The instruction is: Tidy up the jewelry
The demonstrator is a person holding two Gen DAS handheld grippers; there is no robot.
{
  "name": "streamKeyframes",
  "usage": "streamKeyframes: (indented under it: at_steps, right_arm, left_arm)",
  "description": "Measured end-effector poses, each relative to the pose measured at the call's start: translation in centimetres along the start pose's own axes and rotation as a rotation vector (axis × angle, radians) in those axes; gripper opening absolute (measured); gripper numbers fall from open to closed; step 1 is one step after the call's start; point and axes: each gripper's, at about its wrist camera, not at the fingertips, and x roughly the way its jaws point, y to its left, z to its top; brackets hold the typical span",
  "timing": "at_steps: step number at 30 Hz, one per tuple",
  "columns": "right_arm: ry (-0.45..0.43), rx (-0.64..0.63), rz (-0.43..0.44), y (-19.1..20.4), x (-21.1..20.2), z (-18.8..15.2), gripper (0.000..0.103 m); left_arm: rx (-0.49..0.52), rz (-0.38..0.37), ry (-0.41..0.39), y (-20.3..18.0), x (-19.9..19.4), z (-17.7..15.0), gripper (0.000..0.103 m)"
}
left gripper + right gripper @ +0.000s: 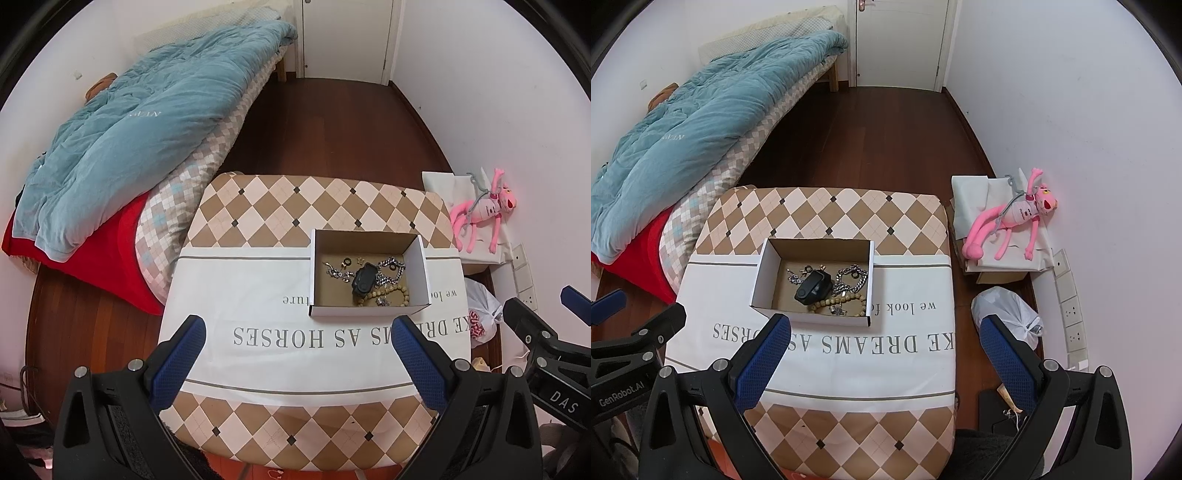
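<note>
A white cardboard box [419, 275] [764, 273] stands open on the cloth-covered table [258, 332] [908, 354]. It holds a black watch [362, 280] [811, 288], a silver chain [392, 272] [852, 278], a wooden bead bracelet [399, 295] [857, 303] and small rings and earrings [338, 271] [798, 275]. My left gripper [298, 332] is open and empty, above the table in front of the box. My right gripper [884, 332] is open and empty, to the right of the box. Each gripper shows at the edge of the other's view.
A bed with a blue quilt [140, 122] [694, 122] lies to the left. A pink plush toy [484, 210] [1015, 218] sits on boxes by the right wall. A white plastic bag [1008, 310] [482, 314] lies on the floor.
</note>
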Motion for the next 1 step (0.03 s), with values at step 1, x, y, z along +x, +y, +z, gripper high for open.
streamKeyframes:
  at_steps: [1]
  right_arm:
    - [0.001, 0.001, 0.001, -0.01, 0.01, 0.02, 0.103]
  left_arm:
    - [0.001, -0.008, 0.006, 0.07, 0.05, -0.03, 0.102]
